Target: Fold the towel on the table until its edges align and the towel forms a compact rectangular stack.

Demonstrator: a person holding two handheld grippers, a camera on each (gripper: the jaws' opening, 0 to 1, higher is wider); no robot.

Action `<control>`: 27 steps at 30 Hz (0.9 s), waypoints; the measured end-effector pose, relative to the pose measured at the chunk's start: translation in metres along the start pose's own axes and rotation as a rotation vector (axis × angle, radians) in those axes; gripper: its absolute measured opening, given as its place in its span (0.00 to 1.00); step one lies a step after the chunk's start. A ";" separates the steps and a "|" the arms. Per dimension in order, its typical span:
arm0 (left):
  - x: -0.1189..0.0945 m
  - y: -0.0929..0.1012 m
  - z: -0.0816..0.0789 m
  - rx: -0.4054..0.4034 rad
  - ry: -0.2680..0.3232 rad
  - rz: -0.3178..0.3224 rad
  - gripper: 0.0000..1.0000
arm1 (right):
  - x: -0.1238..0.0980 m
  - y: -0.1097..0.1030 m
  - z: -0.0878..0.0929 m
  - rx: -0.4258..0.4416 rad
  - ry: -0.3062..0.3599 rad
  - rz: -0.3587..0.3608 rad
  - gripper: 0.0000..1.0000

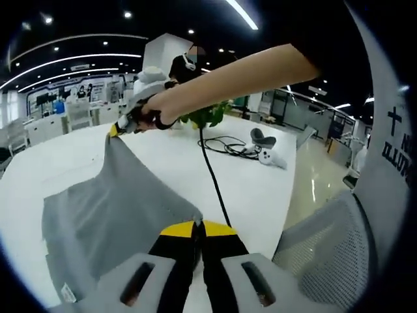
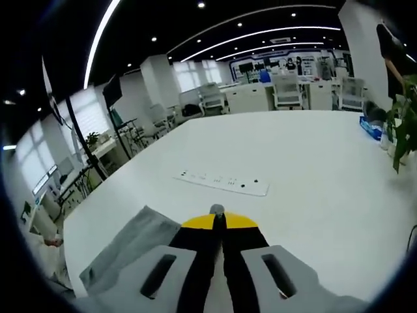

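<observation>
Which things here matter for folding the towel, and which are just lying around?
Part of the job:
grey towel
left gripper
right gripper
white table

Just lying about:
black cable
game controller
potted plant
white power strip
mesh chair

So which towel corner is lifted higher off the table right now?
The far corner, pinched by the right gripper, is raised; the towel slopes up to it. The left gripper holds the near corner low by the table.

Premises: open-plan office. Evidence: black ceiling with linear strip lights [image 2: 98, 45], rows of desks and chairs [image 2: 287, 91] at frame top, large white table [image 2: 313, 163], mesh chair [image 1: 326, 241] lower right.
</observation>
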State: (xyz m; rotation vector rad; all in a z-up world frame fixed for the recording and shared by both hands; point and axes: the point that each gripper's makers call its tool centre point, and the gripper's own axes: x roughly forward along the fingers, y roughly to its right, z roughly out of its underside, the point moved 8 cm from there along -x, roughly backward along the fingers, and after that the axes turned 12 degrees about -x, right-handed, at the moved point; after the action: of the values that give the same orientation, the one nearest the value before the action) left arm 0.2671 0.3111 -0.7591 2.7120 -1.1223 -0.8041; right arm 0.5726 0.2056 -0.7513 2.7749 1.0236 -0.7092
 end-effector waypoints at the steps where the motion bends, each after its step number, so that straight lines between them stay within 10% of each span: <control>1: -0.005 -0.002 0.001 -0.004 0.006 -0.011 0.03 | 0.001 -0.003 -0.002 -0.006 0.002 -0.001 0.00; 27: -0.080 -0.042 0.016 -0.158 0.041 -0.234 0.03 | 0.041 -0.083 -0.046 0.010 0.069 -0.145 0.00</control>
State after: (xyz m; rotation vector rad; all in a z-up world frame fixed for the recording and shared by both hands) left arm 0.2380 0.3978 -0.7503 2.7431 -0.7086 -0.8235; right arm 0.5655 0.3048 -0.7240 2.7734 1.2487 -0.6406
